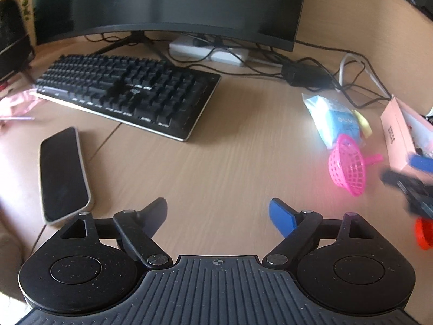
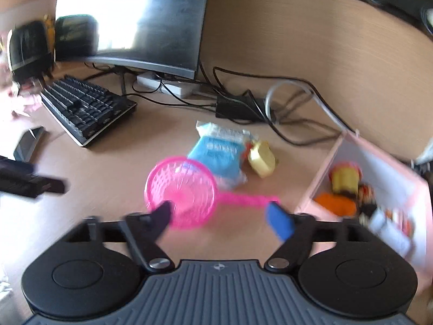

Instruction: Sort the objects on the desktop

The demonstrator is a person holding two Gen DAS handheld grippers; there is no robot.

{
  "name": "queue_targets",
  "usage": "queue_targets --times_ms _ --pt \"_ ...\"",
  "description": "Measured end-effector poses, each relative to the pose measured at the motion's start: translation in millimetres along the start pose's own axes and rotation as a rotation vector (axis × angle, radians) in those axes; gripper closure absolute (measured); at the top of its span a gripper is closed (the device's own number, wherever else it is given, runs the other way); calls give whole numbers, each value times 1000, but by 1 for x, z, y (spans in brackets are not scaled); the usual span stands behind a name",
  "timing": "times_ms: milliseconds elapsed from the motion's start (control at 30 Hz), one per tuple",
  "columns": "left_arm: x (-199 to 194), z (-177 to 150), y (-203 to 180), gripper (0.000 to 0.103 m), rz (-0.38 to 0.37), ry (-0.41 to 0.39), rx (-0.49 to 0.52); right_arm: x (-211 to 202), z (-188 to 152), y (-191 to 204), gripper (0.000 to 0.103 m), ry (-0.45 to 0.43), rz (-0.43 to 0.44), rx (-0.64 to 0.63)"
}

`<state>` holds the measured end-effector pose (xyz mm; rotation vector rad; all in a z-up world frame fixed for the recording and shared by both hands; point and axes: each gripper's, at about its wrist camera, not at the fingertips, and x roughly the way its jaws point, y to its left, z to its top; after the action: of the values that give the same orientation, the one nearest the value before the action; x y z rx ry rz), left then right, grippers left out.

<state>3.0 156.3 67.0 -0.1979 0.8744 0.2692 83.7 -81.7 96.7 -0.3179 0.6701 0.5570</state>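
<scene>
A pink plastic strainer (image 2: pixel 181 189) lies on the wooden desk, its handle pointing right towards a pink open box (image 2: pixel 322 178) that holds several small toys. My right gripper (image 2: pixel 220 214) is open just in front of the strainer, which lies across the gap between its fingers, and the pads are not seen pressing on it. This view is blurred. My left gripper (image 1: pixel 217 205) is open over bare desk with nothing between its fingers. The strainer (image 1: pixel 347 168) is to its right, and a dark phone (image 1: pixel 63 173) lies to its left.
A black keyboard (image 1: pixel 130 92) and a monitor (image 1: pixel 167 2) stand at the back. A blue packet (image 2: pixel 216 151) and a small yellow object (image 2: pixel 261 159) lie behind the strainer. Cables and a black adapter (image 2: pixel 238 105) run along the wall. A red-orange object (image 1: pixel 423 233) sits at the right edge.
</scene>
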Motion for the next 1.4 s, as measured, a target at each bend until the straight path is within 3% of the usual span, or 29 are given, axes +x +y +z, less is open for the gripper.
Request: queue_targets --times_ms 133,267,500,567,667,767,900,1067,1167,1267,1400 --pt "-23 -7 3 9 1 -22 -7 40 21 7 40 -10 -80 -93" --pt "-38 -12 6 8 5 -32 -18 79 30 -2 40 67 -92 -80" --pt "-36 -25 -2 8 -37 10 -4 65 8 -6 40 188 165 149" --pt "-30 -31 -10 8 -64 36 15 53 -4 -11 39 235 280 250" --pt "-22 -39 -23 7 -101 73 51 24 -19 -20 30 220 364 338" --pt "-13 -39 -38 7 -195 106 70 -11 -28 -35 21 145 309 360" --pt "-4 -29 -72 6 -276 94 110 -45 -43 -49 18 62 102 304" --pt "20 -4 -116 6 -226 55 182 -68 -69 -67 11 50 -23 316" --pt "36 5 -127 6 -198 71 276 -71 -84 -76 10 68 -85 329" --pt "47 10 -122 6 -148 81 364 -75 -93 -83 7 69 -124 337" --pt "53 22 -97 6 -47 62 370 -74 -100 -91 5 68 -156 362"
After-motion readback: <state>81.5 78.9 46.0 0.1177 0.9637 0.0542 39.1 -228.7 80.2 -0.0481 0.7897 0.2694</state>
